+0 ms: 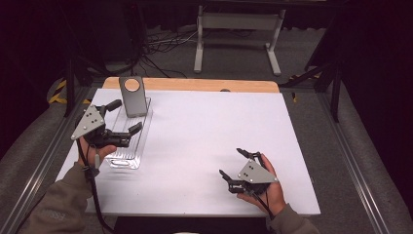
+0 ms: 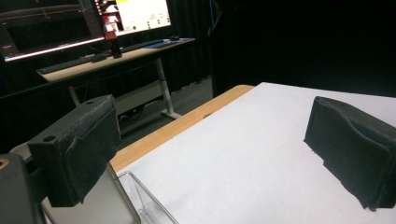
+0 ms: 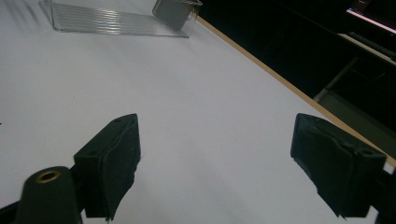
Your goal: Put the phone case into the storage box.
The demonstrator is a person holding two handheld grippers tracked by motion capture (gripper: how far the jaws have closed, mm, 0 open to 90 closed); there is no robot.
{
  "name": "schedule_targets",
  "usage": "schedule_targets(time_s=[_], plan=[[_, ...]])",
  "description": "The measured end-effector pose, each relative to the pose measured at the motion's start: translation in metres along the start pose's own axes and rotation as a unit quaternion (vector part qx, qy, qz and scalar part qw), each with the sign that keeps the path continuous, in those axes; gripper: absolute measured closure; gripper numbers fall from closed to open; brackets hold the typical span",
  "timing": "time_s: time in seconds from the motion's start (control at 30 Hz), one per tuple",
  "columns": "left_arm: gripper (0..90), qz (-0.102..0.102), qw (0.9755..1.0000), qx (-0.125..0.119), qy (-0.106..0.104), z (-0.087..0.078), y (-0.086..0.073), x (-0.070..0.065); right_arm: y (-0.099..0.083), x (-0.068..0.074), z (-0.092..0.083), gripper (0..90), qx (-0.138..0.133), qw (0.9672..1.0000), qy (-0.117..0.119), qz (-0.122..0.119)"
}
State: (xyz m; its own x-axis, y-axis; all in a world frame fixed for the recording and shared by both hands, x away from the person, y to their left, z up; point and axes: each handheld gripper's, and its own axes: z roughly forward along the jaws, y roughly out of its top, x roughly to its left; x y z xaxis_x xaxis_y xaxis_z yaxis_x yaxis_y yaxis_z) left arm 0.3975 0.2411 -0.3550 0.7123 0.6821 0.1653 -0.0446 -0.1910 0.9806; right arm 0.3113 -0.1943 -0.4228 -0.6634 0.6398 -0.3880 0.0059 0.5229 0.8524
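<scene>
A grey phone (image 1: 133, 100) with a round tan disc near its top leans upright in the far end of a clear ribbed tray (image 1: 127, 151) at the table's left. My left gripper (image 1: 129, 115) hovers open over the tray just in front of the phone, one jaw on either side, holding nothing. Its own view has the phone's edge (image 2: 93, 205) and the tray rim (image 2: 149, 200) at the bottom left, between wide jaws. My right gripper (image 1: 231, 162) rests open low at the front right, nothing between its jaws. In its view the tray (image 3: 116, 23) and phone (image 3: 173, 11) lie far off.
A white sheet (image 1: 209, 136) covers the table, with a wooden strip (image 1: 195, 85) along the far edge. Beyond it stand a white desk frame (image 1: 238, 29) and floor cables. A desk with monitors and a bottle (image 2: 112, 39) is farther off.
</scene>
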Motion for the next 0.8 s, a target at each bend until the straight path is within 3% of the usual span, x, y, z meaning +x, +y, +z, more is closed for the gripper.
schedule_targets(time_s=[0.8], plan=[[4.1,0.005,0.9998,-0.006,-0.018,-0.01,-0.001,-0.016,0.002,-0.001,-0.002,16.9,-0.008,1.0,-0.002,0.004]])
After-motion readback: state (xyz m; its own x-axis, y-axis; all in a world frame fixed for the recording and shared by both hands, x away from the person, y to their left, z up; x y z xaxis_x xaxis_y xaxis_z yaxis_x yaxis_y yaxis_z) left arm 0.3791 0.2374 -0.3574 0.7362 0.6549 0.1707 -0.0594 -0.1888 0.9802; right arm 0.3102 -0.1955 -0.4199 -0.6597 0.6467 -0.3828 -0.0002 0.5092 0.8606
